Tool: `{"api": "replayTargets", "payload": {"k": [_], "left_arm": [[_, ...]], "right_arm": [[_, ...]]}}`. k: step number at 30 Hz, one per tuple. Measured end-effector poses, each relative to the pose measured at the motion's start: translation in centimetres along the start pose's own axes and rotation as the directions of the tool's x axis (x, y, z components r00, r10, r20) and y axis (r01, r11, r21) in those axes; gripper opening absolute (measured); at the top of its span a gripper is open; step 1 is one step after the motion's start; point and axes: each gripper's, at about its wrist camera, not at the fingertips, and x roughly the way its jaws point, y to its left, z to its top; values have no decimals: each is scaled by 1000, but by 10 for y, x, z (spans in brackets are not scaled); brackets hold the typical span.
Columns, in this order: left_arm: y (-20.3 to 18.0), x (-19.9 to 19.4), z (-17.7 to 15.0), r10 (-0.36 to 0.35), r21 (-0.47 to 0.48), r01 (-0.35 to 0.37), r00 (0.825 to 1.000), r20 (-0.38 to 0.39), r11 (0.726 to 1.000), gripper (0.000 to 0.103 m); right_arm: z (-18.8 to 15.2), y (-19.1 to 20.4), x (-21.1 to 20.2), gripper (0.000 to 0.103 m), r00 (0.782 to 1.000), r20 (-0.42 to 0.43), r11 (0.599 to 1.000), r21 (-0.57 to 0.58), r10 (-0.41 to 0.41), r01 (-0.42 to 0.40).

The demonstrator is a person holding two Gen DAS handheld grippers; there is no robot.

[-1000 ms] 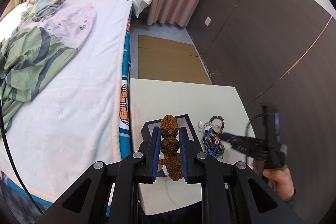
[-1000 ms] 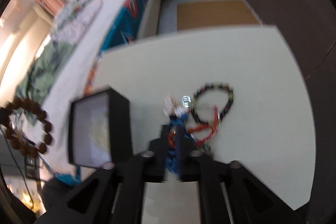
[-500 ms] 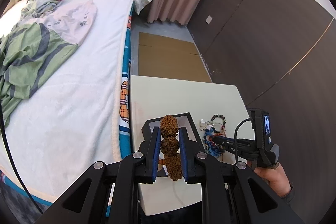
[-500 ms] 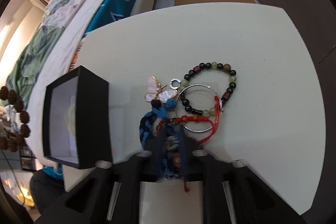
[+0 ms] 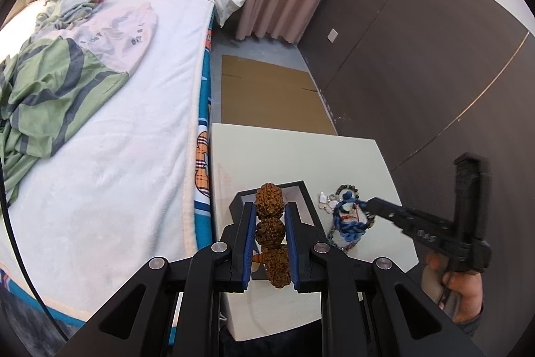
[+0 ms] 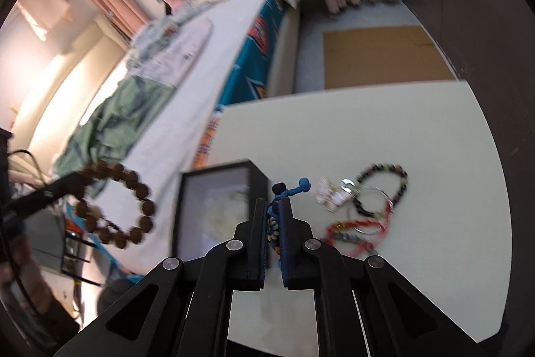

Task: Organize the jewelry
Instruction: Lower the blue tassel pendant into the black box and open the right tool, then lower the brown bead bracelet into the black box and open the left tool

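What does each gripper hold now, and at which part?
Left gripper: the brown wrinkled-seed bead bracelet, clamped on three adjacent beads. Right gripper: the blue braided cord bracelet, pinched on its cord below the knot.

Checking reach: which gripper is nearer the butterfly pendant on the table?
Right. The right gripper, shut on the blue braided bracelet, hangs beside the butterfly pendant; the left gripper is beyond the black box.

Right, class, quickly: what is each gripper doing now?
Left gripper: shut on the brown bead bracelet.
Right gripper: shut on the blue braided bracelet.
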Motion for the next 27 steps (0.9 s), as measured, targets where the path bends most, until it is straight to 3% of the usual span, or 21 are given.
{"api": "replayTargets", "payload": {"k": [8,12,14,17,22,27], "left_arm": [[5,-8,1,15,-13,-15,1000,12,1000,18],[6,-10,1,20,-13,-20,1000,15,1000,18],[5,-10,2,19,-12,-19,1000,13,1000,18],[0,-4,2,16,-4,-16,1000,2,1000,18],[-12,17,4,6,17,-6,999,-32,1000,18],[-29,39,7,-9,41,11,998,-63,999,18]], "right_arm": [[12,31,-12,8,986,71,989,-13,150,-150],[17,43,4,8,973,64,975,-7,223,-223],[18,41,19,10,976,51,977,19,210,-212],[17,34,35,30,988,-3,987,56,152,-151],[10,17,22,56,989,30,986,88,142,-144],[6,-1,6,59,993,49,987,111,110,-115]]}}
